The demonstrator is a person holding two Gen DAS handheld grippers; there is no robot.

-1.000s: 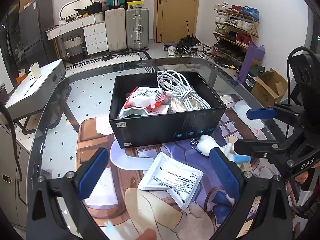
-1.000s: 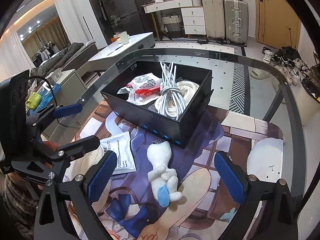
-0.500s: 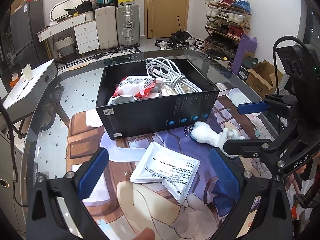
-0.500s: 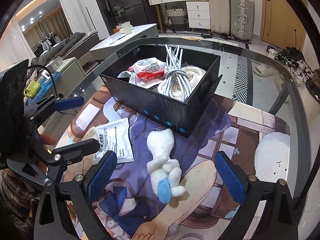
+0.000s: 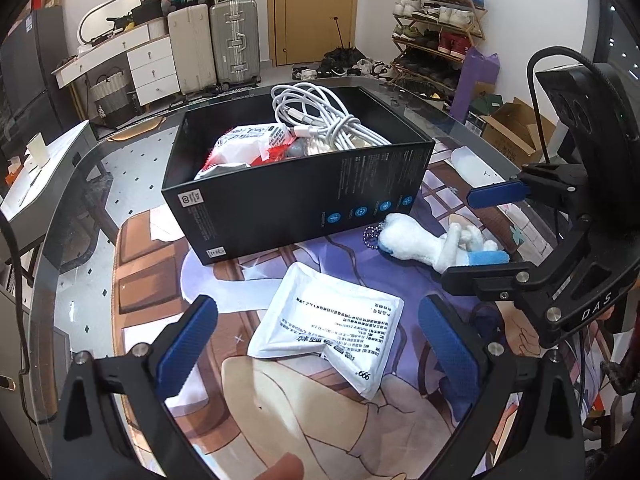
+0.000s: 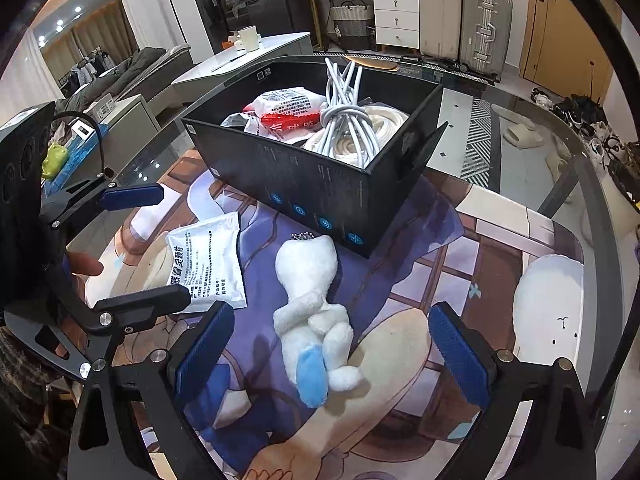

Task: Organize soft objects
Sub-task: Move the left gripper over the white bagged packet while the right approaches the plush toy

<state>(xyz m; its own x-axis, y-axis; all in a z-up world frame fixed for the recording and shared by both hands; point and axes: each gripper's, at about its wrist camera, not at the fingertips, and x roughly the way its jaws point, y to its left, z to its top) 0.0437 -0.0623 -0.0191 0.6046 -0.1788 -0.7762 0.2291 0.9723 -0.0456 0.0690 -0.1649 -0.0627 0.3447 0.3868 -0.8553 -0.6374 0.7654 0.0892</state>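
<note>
Two wide-open, empty grippers are hovering over a printed mat. Beyond them a black box is sitting, holding white cables and a red-and-white packet. Left gripper is framing a white sachet; right gripper is framing a plush toy lying near the box.

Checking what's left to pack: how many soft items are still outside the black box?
2. A white sachet lies flat on the mat before the black box; a white plush toy lies beside it, nearer the box's corner. None seem hidden.
</note>
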